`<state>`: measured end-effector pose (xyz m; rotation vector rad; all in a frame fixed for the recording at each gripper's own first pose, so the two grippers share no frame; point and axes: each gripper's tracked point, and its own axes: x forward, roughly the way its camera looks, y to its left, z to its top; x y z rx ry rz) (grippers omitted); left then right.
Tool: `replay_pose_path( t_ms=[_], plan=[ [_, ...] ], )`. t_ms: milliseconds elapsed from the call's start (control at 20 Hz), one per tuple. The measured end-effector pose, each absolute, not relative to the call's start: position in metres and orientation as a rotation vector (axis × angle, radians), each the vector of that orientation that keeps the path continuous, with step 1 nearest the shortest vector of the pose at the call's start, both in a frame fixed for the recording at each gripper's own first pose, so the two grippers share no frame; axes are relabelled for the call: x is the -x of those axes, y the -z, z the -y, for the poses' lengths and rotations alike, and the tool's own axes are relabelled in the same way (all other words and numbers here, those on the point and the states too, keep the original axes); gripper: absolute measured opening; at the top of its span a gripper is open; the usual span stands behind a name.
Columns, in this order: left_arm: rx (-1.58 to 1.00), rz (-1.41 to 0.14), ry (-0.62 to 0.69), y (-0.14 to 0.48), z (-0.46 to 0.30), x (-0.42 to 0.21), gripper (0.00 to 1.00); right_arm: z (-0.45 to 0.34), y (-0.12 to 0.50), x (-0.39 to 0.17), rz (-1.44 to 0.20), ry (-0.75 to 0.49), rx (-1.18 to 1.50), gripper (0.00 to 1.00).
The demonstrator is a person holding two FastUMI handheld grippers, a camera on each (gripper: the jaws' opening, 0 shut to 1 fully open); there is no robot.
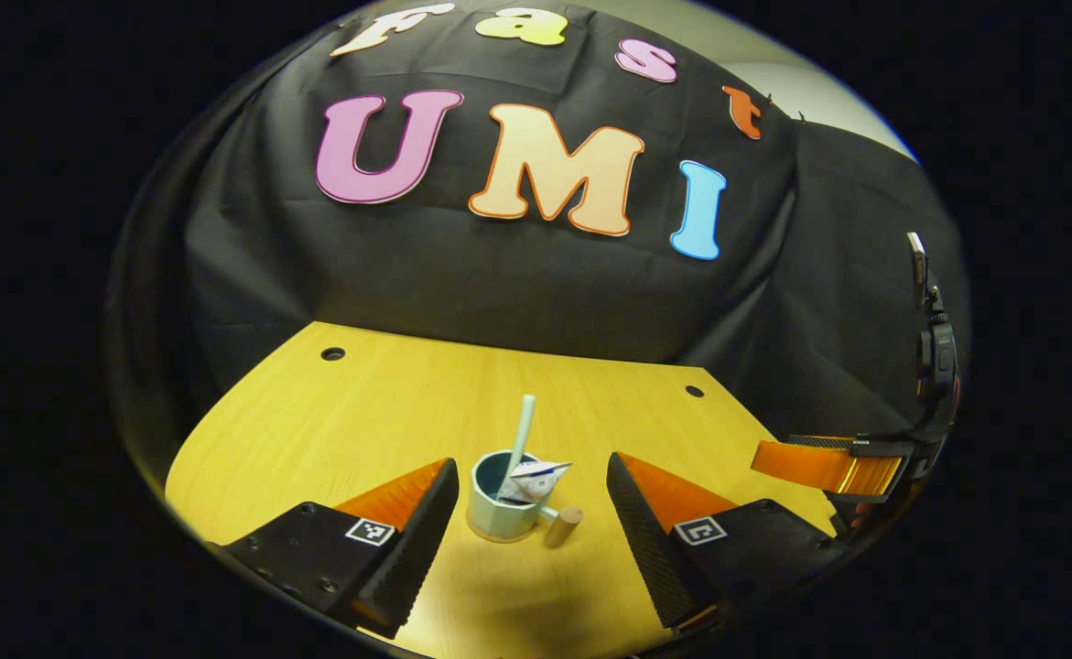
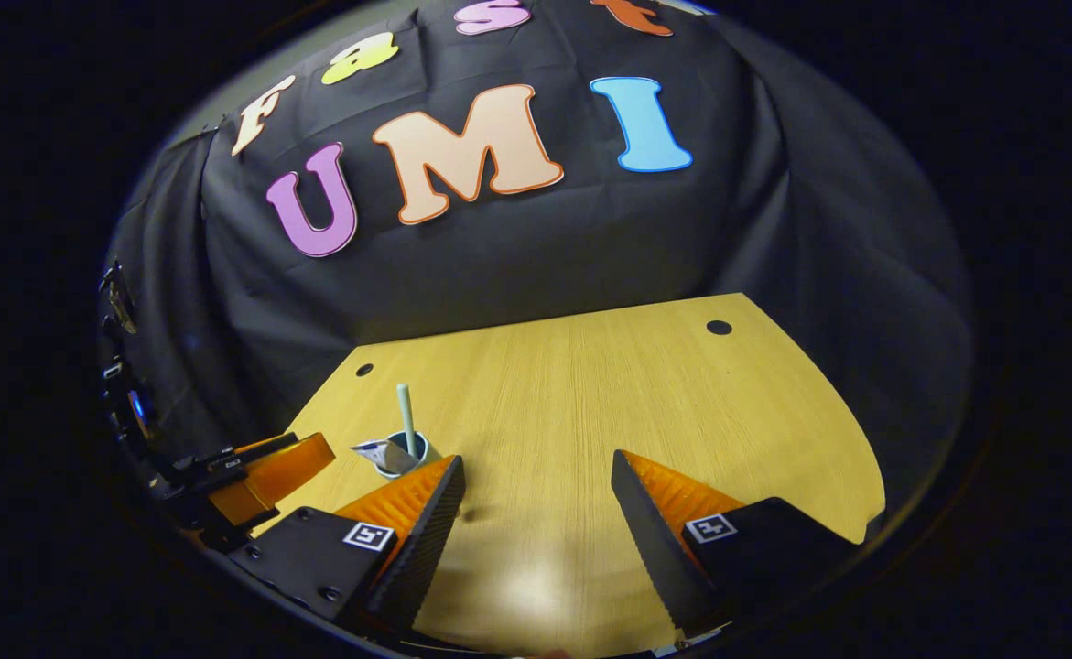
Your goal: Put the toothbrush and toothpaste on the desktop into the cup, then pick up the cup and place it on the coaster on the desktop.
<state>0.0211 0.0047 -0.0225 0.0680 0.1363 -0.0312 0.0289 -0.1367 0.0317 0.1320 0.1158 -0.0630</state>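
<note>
A pale green cup (image 1: 496, 511) with a wooden handle (image 1: 563, 526) stands upright on the yellow desktop (image 1: 362, 412). A light toothbrush (image 1: 524, 426) sticks up out of it, and a crumpled white toothpaste tube (image 1: 537, 478) leans on its rim. A thin tan edge shows under the cup's base; I cannot tell if it is the coaster. My left gripper (image 1: 531, 462) is open, with the cup just ahead between its fingers, untouched. My right gripper (image 2: 537, 459) is open over bare wood. The cup (image 2: 418, 446) sits to its left, half hidden by a finger.
The desktop (image 2: 636, 384) has two small round holes (image 1: 332, 353) (image 1: 694, 391) near its far edge, where the black cloth wall begins. The right gripper (image 1: 828, 467) hangs at the table's right edge. The left gripper (image 2: 270, 471) sits beside the cup.
</note>
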Motion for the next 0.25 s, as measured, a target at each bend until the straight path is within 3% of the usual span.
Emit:
replay_pose_path(
  t_ms=[250],
  plan=[
    [-0.033,-0.136,0.036,0.02,-0.011,-0.015,0.94,0.137,-0.033,-0.012,-0.091,0.079,-0.147,0.99]
  ],
)
